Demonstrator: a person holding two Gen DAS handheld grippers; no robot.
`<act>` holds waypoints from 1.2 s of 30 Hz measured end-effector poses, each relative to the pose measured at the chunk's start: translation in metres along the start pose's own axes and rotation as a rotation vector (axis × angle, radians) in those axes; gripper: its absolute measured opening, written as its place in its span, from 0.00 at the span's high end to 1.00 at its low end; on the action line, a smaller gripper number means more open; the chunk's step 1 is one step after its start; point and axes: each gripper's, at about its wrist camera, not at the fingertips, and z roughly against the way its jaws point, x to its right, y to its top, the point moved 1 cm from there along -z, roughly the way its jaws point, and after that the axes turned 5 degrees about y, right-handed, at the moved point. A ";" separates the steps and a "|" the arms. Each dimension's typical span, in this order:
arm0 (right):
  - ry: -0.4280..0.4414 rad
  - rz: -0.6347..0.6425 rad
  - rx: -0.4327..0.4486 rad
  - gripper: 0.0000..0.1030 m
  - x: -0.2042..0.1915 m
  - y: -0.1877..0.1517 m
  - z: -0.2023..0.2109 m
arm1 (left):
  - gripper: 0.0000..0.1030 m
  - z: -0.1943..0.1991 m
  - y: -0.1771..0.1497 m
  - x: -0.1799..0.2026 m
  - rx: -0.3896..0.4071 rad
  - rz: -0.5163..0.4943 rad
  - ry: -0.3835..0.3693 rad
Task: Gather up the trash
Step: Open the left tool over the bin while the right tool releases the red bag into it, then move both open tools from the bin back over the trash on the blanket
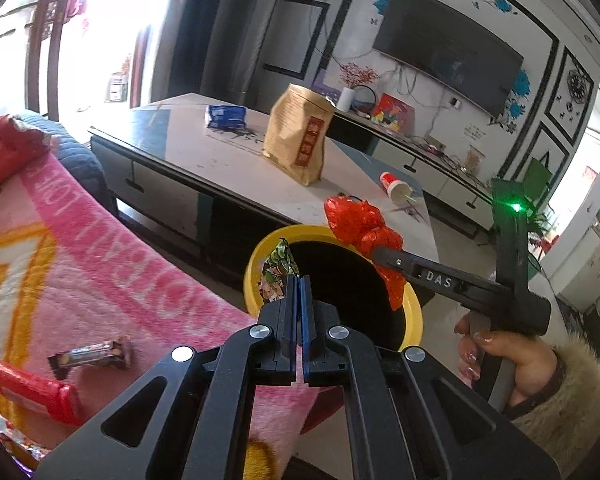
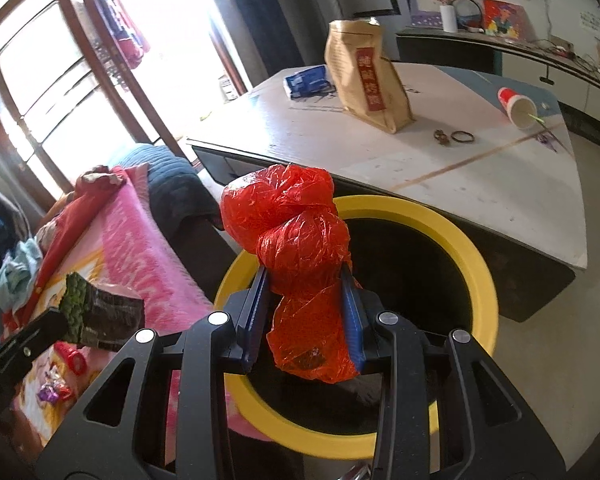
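A round bin with a yellow rim (image 1: 256, 264) (image 2: 476, 252) and a black inside stands between the pink blanket and the low table. My left gripper (image 1: 299, 280) is shut on a green printed snack wrapper (image 1: 278, 270) at the bin's near-left rim; the same wrapper (image 2: 100, 316) shows at the left of the right wrist view. My right gripper (image 2: 306, 280) is shut on a knotted red plastic bag (image 2: 296, 248), held over the bin's opening. In the left wrist view that red bag (image 1: 360, 224) hangs over the far rim, and a hand (image 1: 512, 356) holds the right gripper's handle.
A pink blanket (image 1: 100, 264) carries a brown snack bar wrapper (image 1: 92, 356), a red packet (image 1: 36, 392) and shiny candy wrappers (image 2: 54, 392). On the low table (image 2: 480, 184) stand a tan paper bag (image 2: 364, 72), a blue packet (image 2: 306, 80) and a tipped red-and-white cup (image 2: 518, 108).
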 end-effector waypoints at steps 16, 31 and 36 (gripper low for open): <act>-0.037 -0.071 -0.055 0.70 0.034 -0.007 -0.004 | 0.98 -0.051 -0.005 0.034 -0.061 -0.037 -0.082; -0.057 -0.120 -0.016 0.41 0.047 -0.006 0.005 | 0.23 -0.059 -0.006 0.028 -0.045 -0.040 -0.043; -0.042 -0.073 0.000 0.39 0.031 -0.004 0.008 | 0.18 -0.042 -0.006 0.017 -0.010 -0.029 0.000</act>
